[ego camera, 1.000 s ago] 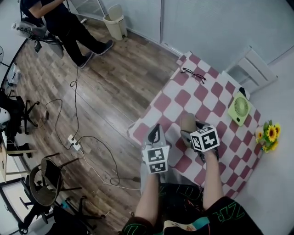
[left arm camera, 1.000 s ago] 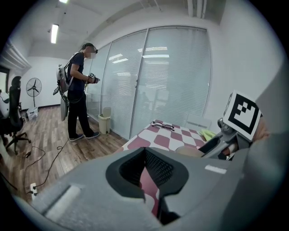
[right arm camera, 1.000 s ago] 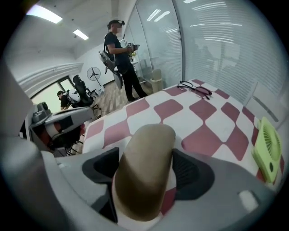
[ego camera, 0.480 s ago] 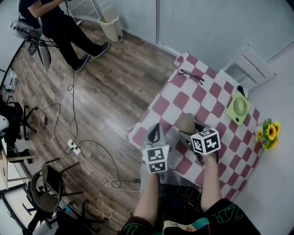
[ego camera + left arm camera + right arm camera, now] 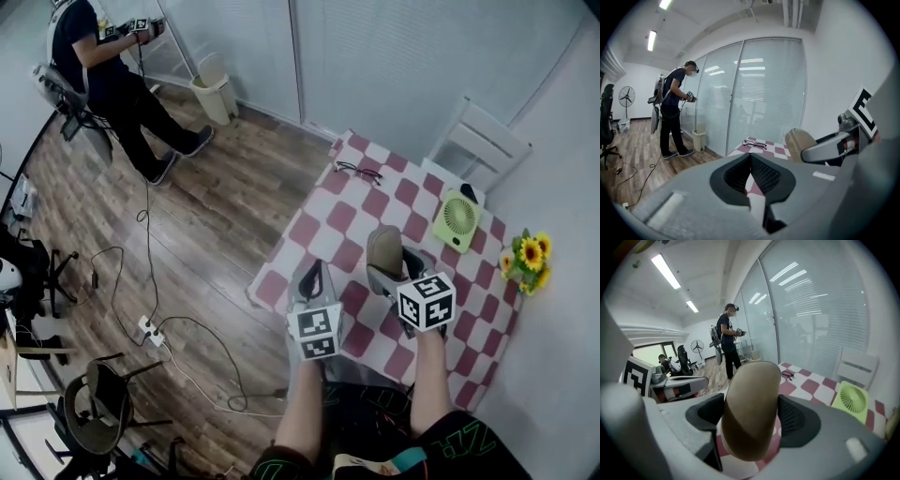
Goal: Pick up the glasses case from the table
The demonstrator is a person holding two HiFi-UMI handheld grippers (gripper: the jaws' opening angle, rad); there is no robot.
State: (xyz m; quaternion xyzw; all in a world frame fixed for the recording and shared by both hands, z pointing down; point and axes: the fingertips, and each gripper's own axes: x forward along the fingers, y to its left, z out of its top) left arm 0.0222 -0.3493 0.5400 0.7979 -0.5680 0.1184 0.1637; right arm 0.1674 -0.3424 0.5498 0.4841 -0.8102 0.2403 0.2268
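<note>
A tan glasses case (image 5: 384,251) is held upright above the near part of the checkered table (image 5: 323,217), with my right gripper (image 5: 387,274) shut on it. In the right gripper view the case (image 5: 752,394) fills the gap between the two dark pads of the gripper (image 5: 751,417). My left gripper (image 5: 316,274) hovers over the table's near left edge, shut and holding nothing. The left gripper view shows its jaws (image 5: 750,159) meeting at the tips, with the case (image 5: 800,140) off to the right. A pair of black glasses (image 5: 359,171) lies at the far corner.
A green fan (image 5: 457,208) and sunflowers (image 5: 525,258) sit at the table's right side. A white chair (image 5: 478,145) stands behind it by the glass wall. A person (image 5: 103,66) stands far left near a bin (image 5: 208,89). Cables (image 5: 155,323) run over the wooden floor.
The head view has swung, so the table sits further off and more of the wall shows. The right gripper still grips the case, now higher over the cloth. The left gripper stays shut.
</note>
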